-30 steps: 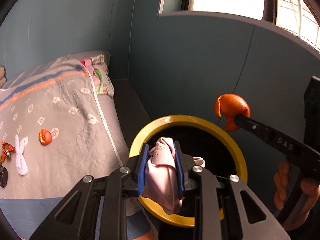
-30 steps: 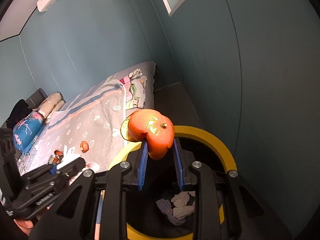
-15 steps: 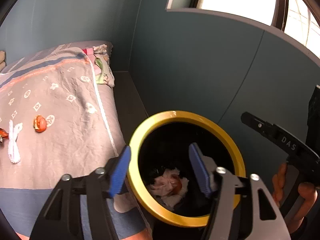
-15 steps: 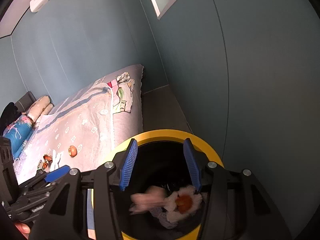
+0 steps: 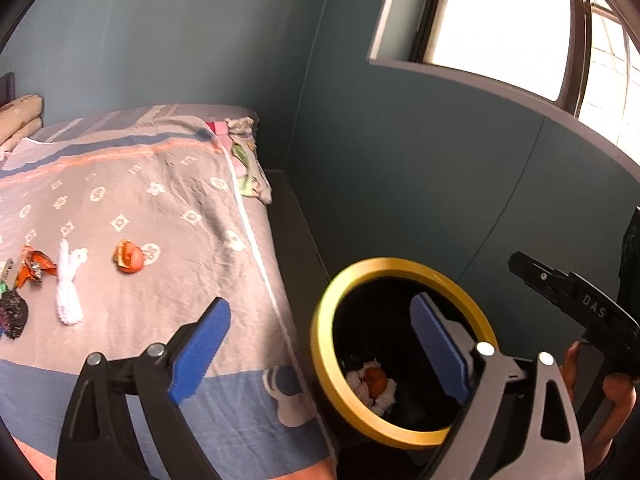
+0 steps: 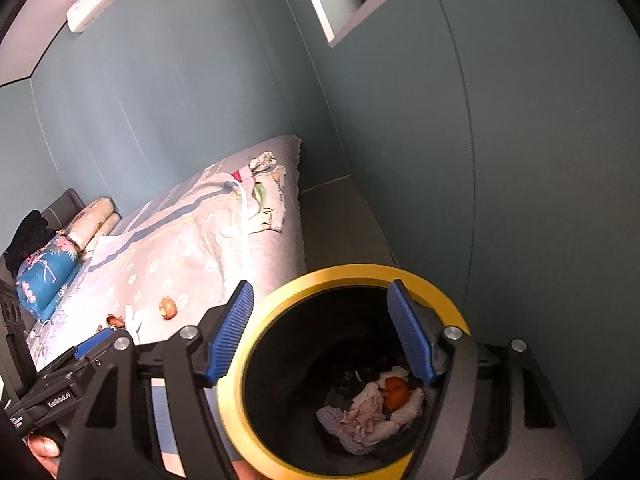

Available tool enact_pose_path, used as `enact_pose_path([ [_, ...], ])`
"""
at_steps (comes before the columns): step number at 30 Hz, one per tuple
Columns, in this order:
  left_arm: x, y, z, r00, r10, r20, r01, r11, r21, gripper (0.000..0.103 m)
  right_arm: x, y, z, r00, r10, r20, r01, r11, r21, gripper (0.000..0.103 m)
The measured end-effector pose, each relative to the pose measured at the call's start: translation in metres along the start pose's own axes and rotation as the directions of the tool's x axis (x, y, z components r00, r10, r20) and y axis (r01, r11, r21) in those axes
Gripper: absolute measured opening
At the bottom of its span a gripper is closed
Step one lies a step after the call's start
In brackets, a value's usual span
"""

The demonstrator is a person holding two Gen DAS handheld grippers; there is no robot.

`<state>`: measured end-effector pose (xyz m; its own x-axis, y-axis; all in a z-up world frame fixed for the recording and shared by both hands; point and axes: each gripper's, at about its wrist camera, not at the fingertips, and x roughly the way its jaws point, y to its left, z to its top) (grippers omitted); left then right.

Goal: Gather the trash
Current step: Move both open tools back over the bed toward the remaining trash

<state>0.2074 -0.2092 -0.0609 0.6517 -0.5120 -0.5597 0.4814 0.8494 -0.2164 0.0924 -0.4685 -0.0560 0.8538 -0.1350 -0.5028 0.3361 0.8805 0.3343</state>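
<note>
A black bin with a yellow rim (image 5: 352,276) (image 6: 344,272) stands on the floor beside the bed. At its bottom lie crumpled tissues (image 6: 368,412) and an orange peel (image 6: 396,390) (image 5: 374,378). My right gripper (image 6: 320,336) hangs over the bin mouth, its jaws opening with nothing between them. My left gripper (image 5: 320,344) straddles the bin's left rim and the bed edge, jaws opening wide and empty. On the bedspread lie another orange peel (image 5: 128,258) (image 6: 168,307), a white crumpled strip (image 5: 69,280), an orange wrapper (image 5: 34,266) and a dark scrap (image 5: 14,312).
The bed (image 5: 168,200) fills the left, with pillows (image 6: 48,264) at its far end and folded clothes (image 5: 248,160) near the wall. A teal wall (image 5: 400,180) runs close behind the bin. A white shoe (image 5: 286,396) lies by the bed's foot. A hand (image 5: 612,396) holds the right gripper.
Both grippers opened and dropped their loads into the bin: the left its pink tissue, the right its orange peel. The left gripper then swung leftward toward the bed.
</note>
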Motion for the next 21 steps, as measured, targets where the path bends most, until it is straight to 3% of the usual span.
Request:
enact_pose_path([
  [10, -0.037, 0.041, 0.007, 0.995, 0.078, 0.067, -0.074, 0.995, -0.065, 0.095, -0.004, 0.042, -0.002, 0.997, 0.081, -0.014, -0.081, 0.994, -0.073, 0.079],
  [21, -0.064, 0.104, 0.004, 0.976, 0.202, 0.085, -0.191, 0.974, -0.126, 0.095, 0.001, 0.098, -0.003, 0.983, 0.18, -0.039, -0.183, 0.973, -0.137, 0.082],
])
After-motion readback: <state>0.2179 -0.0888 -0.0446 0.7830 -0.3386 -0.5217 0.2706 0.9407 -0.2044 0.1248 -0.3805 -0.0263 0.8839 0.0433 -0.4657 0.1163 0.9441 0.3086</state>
